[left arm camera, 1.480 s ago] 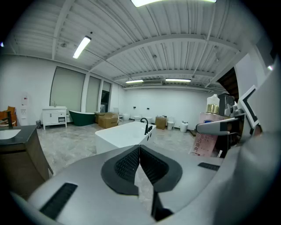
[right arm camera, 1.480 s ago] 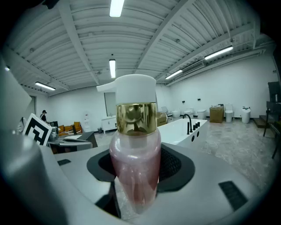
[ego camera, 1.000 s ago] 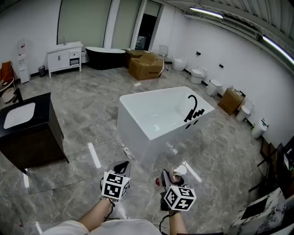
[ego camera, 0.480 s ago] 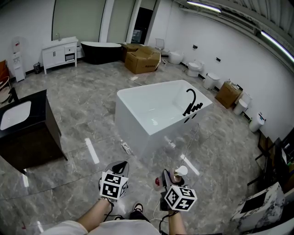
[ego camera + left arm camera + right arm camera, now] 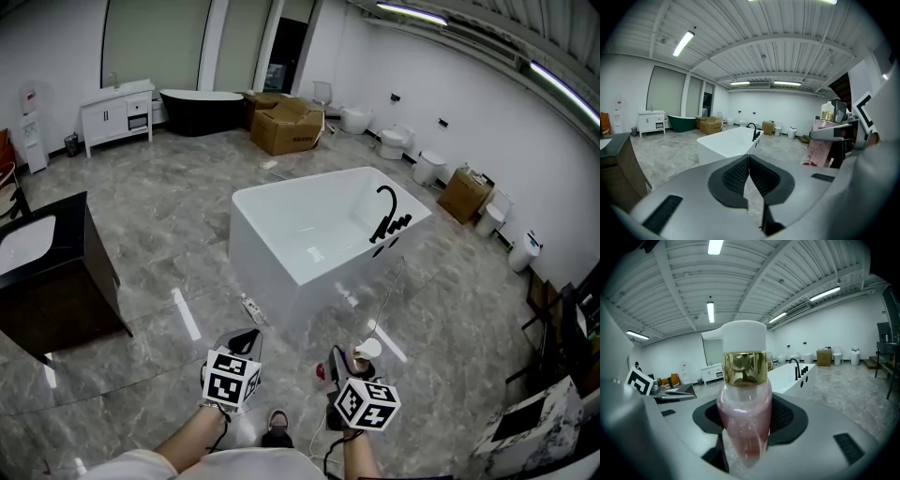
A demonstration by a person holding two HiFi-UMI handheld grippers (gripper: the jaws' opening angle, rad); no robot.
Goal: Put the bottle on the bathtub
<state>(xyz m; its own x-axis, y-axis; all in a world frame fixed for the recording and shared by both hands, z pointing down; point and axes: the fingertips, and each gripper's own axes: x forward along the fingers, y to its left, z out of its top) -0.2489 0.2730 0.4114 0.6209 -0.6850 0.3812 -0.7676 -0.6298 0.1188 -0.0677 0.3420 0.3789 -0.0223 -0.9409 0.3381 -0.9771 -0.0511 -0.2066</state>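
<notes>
bottle (image 5: 367,349) first: in the head view it sits near the bottom edge, right of centre, upright in the right gripper (image 5: 349,367), white cap up, over the grey marble floor (image 5: 187,225). the left gripper (image 5: 246,341) hangs just to its left, apart from it. the white bathtub (image 5: 267,281) stands farther off in the middle of the room, well apart from both grippers, with a black faucet (image 5: 386,214) on its right end. a dark vanity (image 5: 56,291) is at the left, a cardboard box (image 5: 289,129) and a black tub (image 5: 202,111) at the far wall.

left gripper view: the left gripper (image 5: 749,159) has its two dark pads pressed together with nothing between them. beyond them the bathtub (image 5: 724,145) lies ahead, a little left. at the right edge the bottle (image 5: 816,151) shows its pink side, held in the other tool.

right gripper view: the bottle (image 5: 744,404) fills the middle, pinkish clear body, gold collar, white cap. the right gripper (image 5: 747,418) has its jaws fairly wide and clamped on the lower body, a pad against each side. the bathtub (image 5: 787,378) and its faucet (image 5: 795,366) lie far behind, to the right.
</notes>
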